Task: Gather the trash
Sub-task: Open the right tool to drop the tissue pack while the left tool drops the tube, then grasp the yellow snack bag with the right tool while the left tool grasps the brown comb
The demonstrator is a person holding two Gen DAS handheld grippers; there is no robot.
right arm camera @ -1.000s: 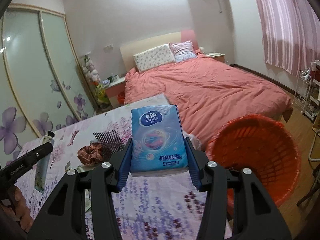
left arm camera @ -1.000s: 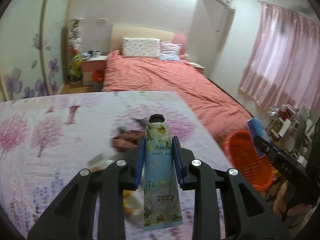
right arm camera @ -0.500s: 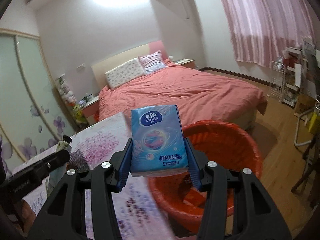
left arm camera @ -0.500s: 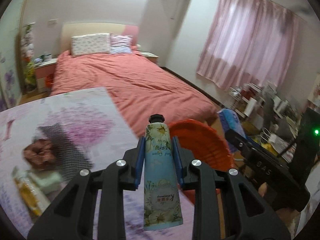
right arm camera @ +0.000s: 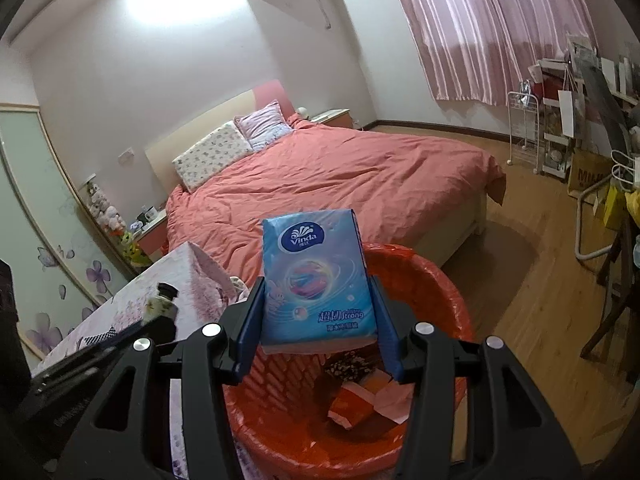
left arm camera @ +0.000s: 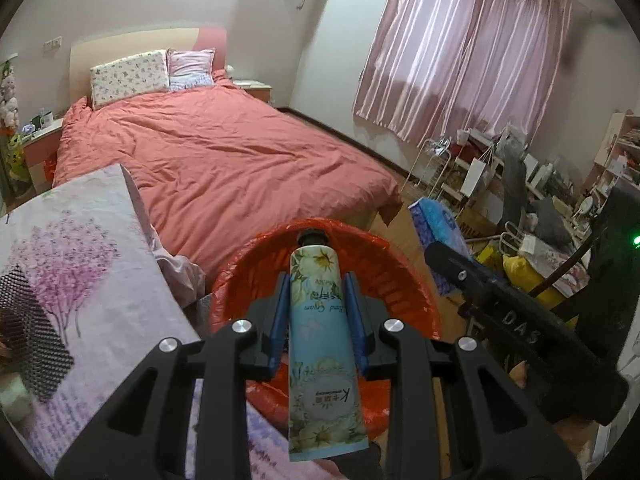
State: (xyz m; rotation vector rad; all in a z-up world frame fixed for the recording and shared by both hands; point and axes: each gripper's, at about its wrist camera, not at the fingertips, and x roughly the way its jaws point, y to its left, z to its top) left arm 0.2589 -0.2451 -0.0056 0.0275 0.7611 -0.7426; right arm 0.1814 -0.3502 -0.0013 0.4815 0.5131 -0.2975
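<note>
Squarely between left tongs (left arm camera: 316, 312): tube (left arm camera: 322, 344).

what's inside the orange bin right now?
The orange bin holds some orange-and-white paper packaging and a dark speckled wrapper. The tissue pack and right gripper cover the rest.

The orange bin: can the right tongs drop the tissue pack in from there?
Probably yes. The right tongs hold the tissue pack right over the open bin, and nothing shows between them. Only some trash lies at the bottom.

Home bedroom: made bed (left arm camera: 224, 160) w/ pillows (left arm camera: 128, 76), pink curtains (left arm camera: 460, 48).
</note>
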